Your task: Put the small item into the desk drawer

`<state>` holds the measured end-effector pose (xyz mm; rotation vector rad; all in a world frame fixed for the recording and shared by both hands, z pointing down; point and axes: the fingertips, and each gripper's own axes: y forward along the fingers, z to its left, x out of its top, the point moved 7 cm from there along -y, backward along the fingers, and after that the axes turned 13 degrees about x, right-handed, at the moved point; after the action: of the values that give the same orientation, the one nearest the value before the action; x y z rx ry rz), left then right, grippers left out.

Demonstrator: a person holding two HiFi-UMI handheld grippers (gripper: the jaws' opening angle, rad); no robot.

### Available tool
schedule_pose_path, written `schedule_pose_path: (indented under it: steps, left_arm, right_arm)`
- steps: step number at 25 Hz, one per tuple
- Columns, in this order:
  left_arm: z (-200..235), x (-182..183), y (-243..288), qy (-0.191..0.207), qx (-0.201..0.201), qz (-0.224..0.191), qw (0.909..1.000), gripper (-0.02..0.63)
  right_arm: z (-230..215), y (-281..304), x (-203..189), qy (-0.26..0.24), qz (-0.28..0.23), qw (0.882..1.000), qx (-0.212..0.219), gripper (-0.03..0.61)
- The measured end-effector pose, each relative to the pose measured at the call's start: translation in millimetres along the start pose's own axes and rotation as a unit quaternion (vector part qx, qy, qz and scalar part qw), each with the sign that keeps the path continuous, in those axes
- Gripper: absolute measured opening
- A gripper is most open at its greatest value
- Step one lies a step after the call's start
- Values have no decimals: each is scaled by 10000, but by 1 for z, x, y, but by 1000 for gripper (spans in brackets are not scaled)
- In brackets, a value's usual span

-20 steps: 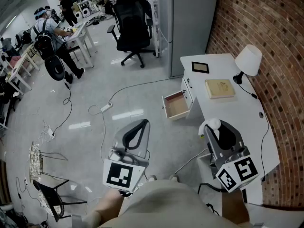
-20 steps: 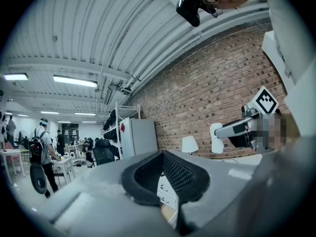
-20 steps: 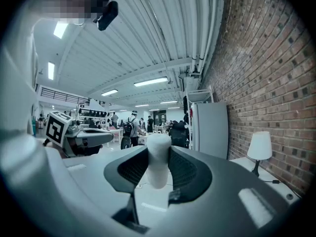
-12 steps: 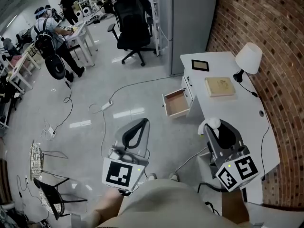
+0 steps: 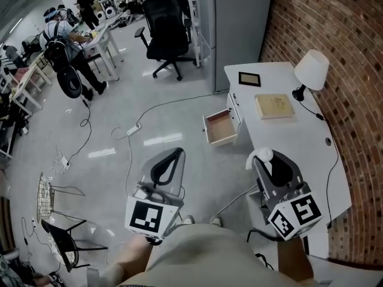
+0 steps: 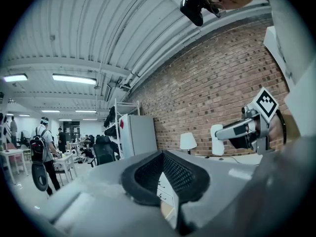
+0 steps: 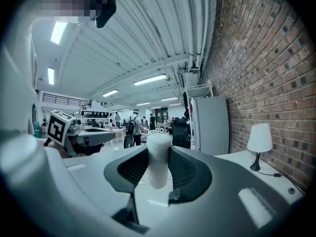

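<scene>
My right gripper (image 5: pixel 261 158) is shut on a small white rounded item (image 5: pixel 264 156), which stands upright between the jaws (image 7: pixel 159 159). It hovers by the near part of the white desk (image 5: pixel 299 145). The desk's drawer (image 5: pixel 219 128) is pulled open toward the floor and shows a bare wooden bottom. My left gripper (image 5: pixel 178 154) hangs over the floor left of the desk, its jaw tips together with nothing between them (image 6: pixel 174 201).
On the desk stand a white lamp (image 5: pixel 311 70), a tan book (image 5: pixel 274 106) and a dark framed tablet (image 5: pixel 249 79). A black office chair (image 5: pixel 164 37) stands beyond. Cables and a power strip (image 5: pixel 133 128) lie on the floor. People work at far tables (image 5: pixel 60 37). A brick wall (image 5: pixel 341 52) runs along the right.
Both grippers and the desk have slid slightly left and up in the head view as the person steps forward. The grip on the white item is unchanged.
</scene>
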<state>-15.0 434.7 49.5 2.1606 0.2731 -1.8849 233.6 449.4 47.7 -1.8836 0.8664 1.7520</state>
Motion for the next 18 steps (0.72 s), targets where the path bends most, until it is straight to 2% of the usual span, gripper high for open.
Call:
schedule_pose_path:
  steps: [9, 18]
  left_arm:
    - [-16, -3, 6, 42, 80, -23, 10000, 3]
    - [2, -15, 41, 58, 110, -80, 9999, 2]
  right_arm:
    - [-17, -3, -15, 93, 83, 9999, 108, 130]
    - [-41, 38, -25, 76, 132, 9998, 116, 130]
